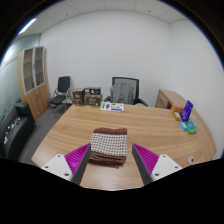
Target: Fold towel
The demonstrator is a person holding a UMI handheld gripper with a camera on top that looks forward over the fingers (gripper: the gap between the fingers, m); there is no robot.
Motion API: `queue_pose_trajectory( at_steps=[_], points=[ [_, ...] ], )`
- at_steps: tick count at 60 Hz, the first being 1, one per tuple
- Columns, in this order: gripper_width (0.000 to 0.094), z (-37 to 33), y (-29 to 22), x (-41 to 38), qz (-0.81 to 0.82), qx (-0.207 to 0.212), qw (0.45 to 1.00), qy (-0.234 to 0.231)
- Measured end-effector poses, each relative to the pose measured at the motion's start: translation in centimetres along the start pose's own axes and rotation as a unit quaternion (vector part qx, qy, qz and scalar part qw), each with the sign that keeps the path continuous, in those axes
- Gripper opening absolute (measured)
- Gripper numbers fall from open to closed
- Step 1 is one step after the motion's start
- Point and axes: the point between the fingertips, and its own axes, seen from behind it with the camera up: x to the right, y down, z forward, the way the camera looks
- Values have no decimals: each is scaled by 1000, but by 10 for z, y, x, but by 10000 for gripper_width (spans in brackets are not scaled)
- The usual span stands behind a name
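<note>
A brown and white checked towel (109, 145) lies folded in a thick stack on the wooden table (150, 125), just ahead of my fingers and partly between their tips. My gripper (111, 156) is open and empty, hovering above the table's near edge. The left finger (78, 158) and right finger (146, 158) with their purple pads flank the towel's near end with a gap at either side.
A blue and green box (187, 113) and a small dark object (188, 128) sit at the table's far right. Papers (112, 106) lie at the far edge. Office chairs (124, 90), a wooden cabinet (36, 85) and a black printer (15, 125) stand beyond.
</note>
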Motion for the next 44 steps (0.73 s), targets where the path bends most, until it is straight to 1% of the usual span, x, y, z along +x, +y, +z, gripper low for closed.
queue_pose_trajectory(
  at_steps=[7,21,31,44],
  points=[
    [855,-59,7,-17,-7,16,1000,16],
    [856,-156,26,-49,-1,20,999,26],
    [857,-187,35,-54,-1,29,999,37],
    [857,-206,34,-56,-1,38,998,43]
  ],
)
